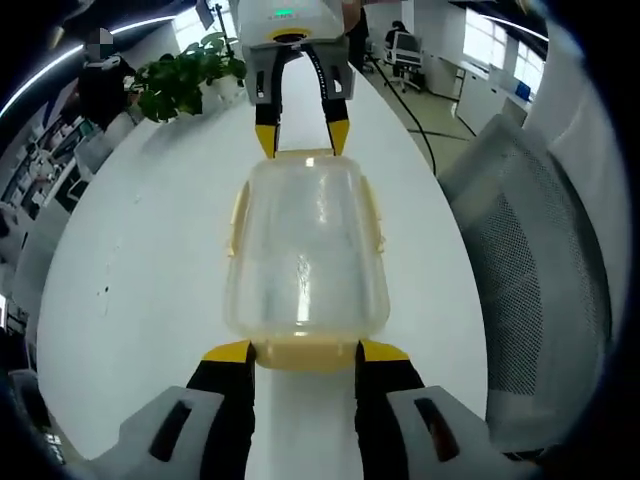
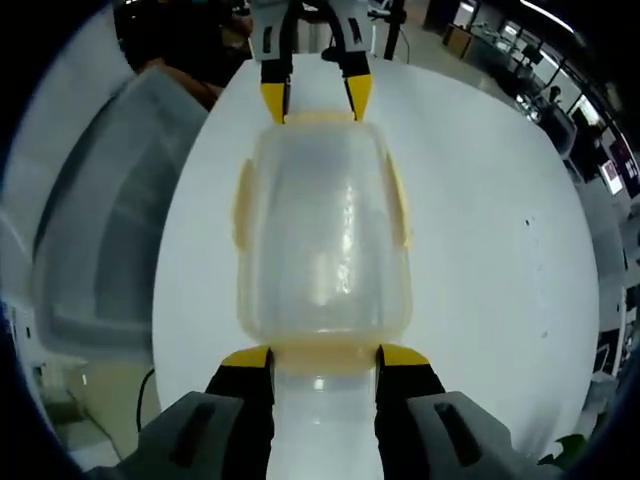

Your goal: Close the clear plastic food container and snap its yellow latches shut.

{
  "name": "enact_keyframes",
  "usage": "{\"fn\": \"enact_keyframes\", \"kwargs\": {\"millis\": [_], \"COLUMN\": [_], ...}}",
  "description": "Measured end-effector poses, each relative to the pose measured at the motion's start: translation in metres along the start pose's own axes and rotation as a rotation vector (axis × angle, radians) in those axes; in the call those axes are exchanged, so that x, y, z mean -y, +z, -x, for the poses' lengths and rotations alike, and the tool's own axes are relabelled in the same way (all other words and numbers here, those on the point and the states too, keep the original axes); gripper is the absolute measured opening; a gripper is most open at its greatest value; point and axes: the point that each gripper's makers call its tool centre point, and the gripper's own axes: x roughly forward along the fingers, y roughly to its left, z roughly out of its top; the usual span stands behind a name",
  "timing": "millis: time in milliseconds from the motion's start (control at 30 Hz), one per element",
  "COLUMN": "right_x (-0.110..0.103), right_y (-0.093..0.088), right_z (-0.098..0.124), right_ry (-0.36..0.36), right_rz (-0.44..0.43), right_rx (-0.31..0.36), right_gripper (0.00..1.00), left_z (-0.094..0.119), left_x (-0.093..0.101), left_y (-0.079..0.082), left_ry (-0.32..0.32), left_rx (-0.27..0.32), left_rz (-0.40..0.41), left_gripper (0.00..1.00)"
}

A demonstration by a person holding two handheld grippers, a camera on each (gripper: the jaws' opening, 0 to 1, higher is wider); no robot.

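Left gripper view: lidded clear container (image 1: 307, 250) mid-frame, looks empty.
Left gripper (image 1: 305, 352) and right gripper (image 2: 325, 357) each open wide, jaws bracketing opposite yellow end latches (image 1: 305, 354), nothing clamped.

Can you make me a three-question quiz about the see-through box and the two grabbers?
1. Where is the container?
A. on the white table
B. on the chair
C. on the floor

2. What colour are the tips of the left gripper?
A. red
B. yellow
C. green

3. How do the jaws of the right gripper stand?
A. pressed together
B. apart, one on each side of the end latch
C. gripping the plant

Answers: 1 A, white tabletop lies all around it. 2 B, both tips are yellow. 3 B, the latch sits between them.
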Motion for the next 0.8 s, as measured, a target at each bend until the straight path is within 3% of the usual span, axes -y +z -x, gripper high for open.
{"fn": "enact_keyframes", "kwargs": {"millis": [800], "right_x": [0.004], "right_y": [-0.037], "right_z": [0.012], "right_ry": [0.014], "right_rz": [-0.002], "right_rx": [-0.031], "right_gripper": [0.37], "left_z": [-0.013], "left_x": [-0.003], "left_y": [0.036], "left_ry": [-0.001], "left_rx": [0.07], "left_rz": [0.003], "left_gripper": [0.37]}}
